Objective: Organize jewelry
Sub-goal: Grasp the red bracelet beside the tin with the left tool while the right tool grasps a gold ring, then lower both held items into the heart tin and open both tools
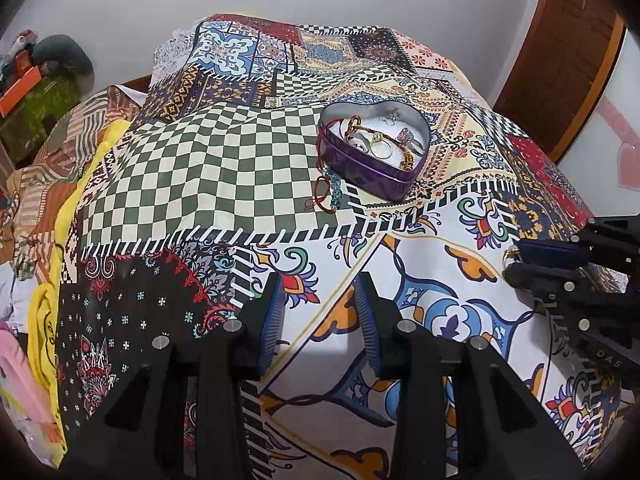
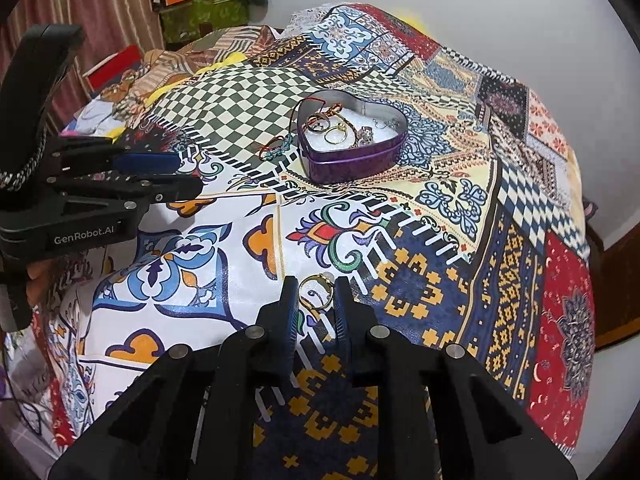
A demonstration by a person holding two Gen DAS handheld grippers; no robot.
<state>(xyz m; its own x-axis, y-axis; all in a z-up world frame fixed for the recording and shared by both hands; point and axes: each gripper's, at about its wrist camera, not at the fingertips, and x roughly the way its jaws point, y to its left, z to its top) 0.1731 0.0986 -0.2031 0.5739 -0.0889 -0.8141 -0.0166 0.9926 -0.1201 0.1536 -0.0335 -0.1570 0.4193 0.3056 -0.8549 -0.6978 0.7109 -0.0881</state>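
While the right gripper pinches a gold ring above the patchwork cloth, the left gripper idles, jaws apart and empty; ring is mid-carry, next move likely lift over the heart tin rim and release inside

Gold ring in right gripper; purple heart tin holds jewelry.

A home bedroom: patchwork-print bedsheet, piled clothes, curtain, wooden door.
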